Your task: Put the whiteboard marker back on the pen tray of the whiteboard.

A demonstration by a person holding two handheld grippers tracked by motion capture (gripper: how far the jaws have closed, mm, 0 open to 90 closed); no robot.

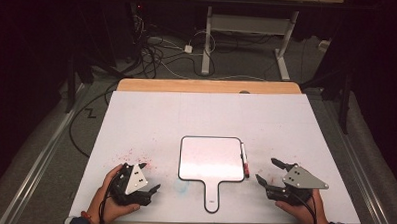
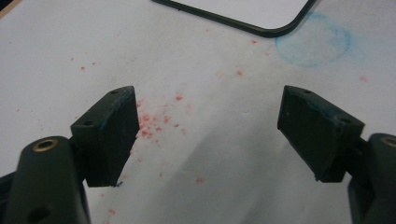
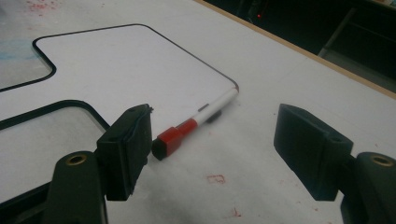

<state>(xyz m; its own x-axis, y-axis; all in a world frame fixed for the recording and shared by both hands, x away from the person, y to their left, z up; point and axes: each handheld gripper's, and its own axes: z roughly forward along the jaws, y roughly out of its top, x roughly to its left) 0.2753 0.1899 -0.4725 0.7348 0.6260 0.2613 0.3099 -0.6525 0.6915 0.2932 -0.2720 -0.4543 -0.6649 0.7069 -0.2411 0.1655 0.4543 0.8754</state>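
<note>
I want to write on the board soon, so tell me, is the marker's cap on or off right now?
On. The marker lies flat beside the whiteboard, its red cap still seated on the end nearest the right gripper, whose jaws stand open and apart from it.

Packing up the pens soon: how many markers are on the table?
1. The marker lies along the right edge of the whiteboard, red cap toward the right tongs. None other visible.

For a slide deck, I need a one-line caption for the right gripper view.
Open right tongs hover over the table, facing a red-capped marker lying beside a handled whiteboard.
</note>
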